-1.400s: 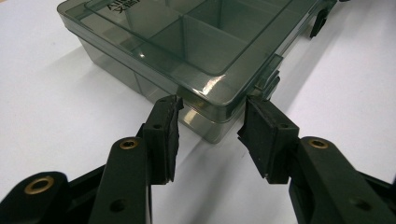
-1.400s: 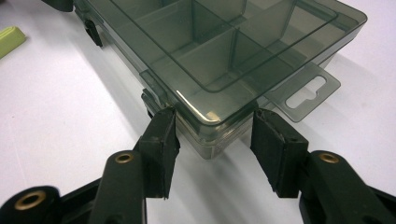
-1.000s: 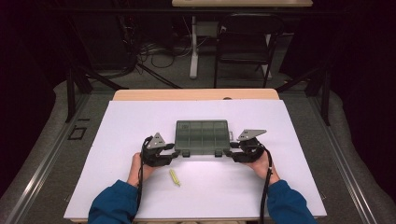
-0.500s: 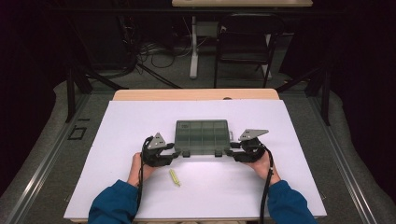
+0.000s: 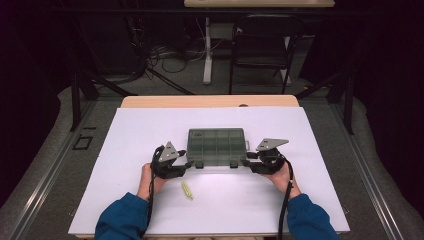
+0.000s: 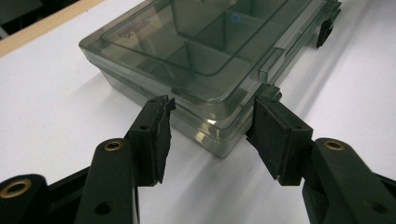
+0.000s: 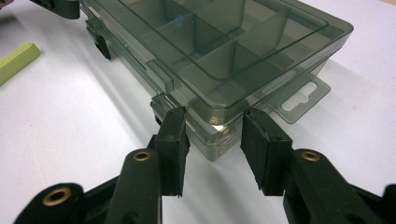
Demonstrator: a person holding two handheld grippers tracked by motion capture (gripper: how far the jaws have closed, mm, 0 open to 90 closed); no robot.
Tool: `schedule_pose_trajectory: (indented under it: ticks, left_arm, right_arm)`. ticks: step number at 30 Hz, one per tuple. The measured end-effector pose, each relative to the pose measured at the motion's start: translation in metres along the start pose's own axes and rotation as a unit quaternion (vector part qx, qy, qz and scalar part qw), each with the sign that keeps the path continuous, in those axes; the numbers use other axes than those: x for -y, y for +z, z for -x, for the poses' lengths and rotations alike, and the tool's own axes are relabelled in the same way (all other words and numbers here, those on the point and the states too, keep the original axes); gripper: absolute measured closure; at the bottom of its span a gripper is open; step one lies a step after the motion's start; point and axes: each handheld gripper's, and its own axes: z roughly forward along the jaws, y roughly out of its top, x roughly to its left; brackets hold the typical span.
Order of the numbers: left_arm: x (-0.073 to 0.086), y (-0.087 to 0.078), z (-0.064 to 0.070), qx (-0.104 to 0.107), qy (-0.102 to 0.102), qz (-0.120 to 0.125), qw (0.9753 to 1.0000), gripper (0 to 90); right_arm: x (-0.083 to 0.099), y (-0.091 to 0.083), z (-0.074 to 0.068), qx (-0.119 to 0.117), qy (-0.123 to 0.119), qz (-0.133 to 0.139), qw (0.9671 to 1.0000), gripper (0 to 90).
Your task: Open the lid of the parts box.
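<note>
A smoky clear compartment box (image 5: 216,146) lies shut in the middle of the white table (image 5: 145,130), latches facing the person. My left gripper (image 5: 187,162) is at its near left corner. In the left gripper view the gripper (image 6: 212,103) stands open, with the corner of the box (image 6: 201,51) between the pads. My right gripper (image 5: 246,160) is at the near right corner. In the right gripper view it (image 7: 215,114) stands open too, astride the corner of the box (image 7: 224,46), beside the hang tab (image 7: 303,98). The compartments look empty.
A small yellow-green stick (image 5: 187,190) lies on the table in front of the left hand; the same stick (image 7: 16,58) appears in the right gripper view. Beyond the table's far wooden edge stand a chair (image 5: 262,45), a desk leg and floor cables.
</note>
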Motion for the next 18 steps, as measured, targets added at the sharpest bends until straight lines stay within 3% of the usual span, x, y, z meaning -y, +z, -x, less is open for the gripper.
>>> schedule_pose_trajectory:
  ticks: [7,18]
  left_arm:
    - [-0.0033,0.0002,0.0050,-0.025,0.020,0.001,0.9995,47.0]
    - [-0.0075,-0.0028,0.0103,-0.056,0.043,0.025,0.9972,49.5]
  right_arm:
    - [-0.0010,-0.0027,-0.0005,0.003,-0.001,0.007,1.0000,61.7]
    - [-0.0031,-0.0066,-0.0011,0.011,-0.001,0.020,0.9997,63.6]
